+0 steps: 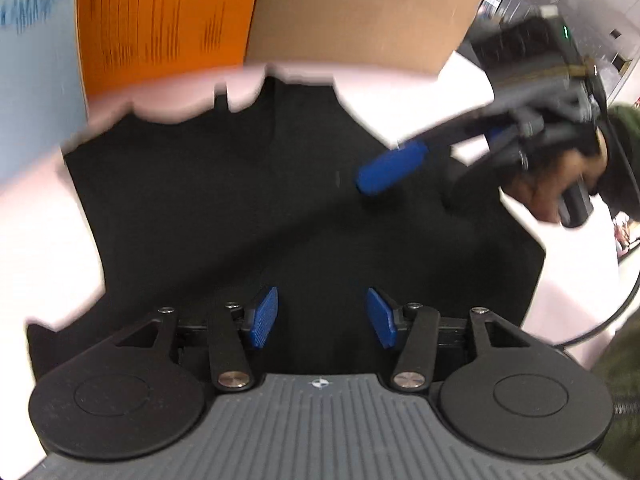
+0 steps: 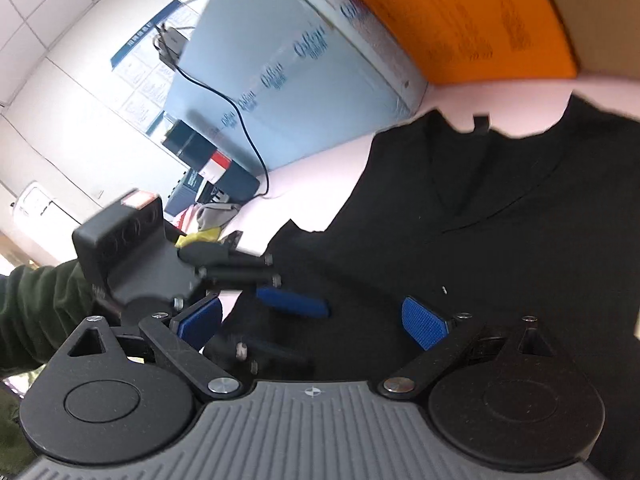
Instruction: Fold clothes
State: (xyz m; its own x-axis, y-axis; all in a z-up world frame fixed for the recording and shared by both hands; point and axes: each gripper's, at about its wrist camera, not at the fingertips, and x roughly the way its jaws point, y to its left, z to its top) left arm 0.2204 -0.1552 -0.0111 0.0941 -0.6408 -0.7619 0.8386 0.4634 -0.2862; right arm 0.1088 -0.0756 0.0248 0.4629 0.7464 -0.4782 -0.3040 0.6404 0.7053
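Note:
A black garment (image 1: 248,208) lies spread flat on a pale pink table (image 1: 44,248), its collar toward the far boxes. My left gripper (image 1: 322,316) hovers low over the garment's near part. Its blue pads are apart and only flat cloth shows behind the gap. In the right wrist view my right gripper (image 2: 312,322) is wide open over the garment's (image 2: 500,208) left edge, pinching nothing. A blue finger (image 2: 292,302) of the left gripper crosses just ahead of it. From the left wrist view, a blue finger (image 1: 392,168) of the right gripper reaches in over the garment's right side.
An orange box (image 1: 160,16) and a brown cardboard box (image 1: 360,8) stand at the table's far edge, beside a light blue panel (image 2: 304,80). A black cable (image 2: 240,120) runs down to the table. Dark boxes and loose cloth (image 2: 208,208) sit at the far left. A green sleeve (image 2: 36,304) holds each gripper.

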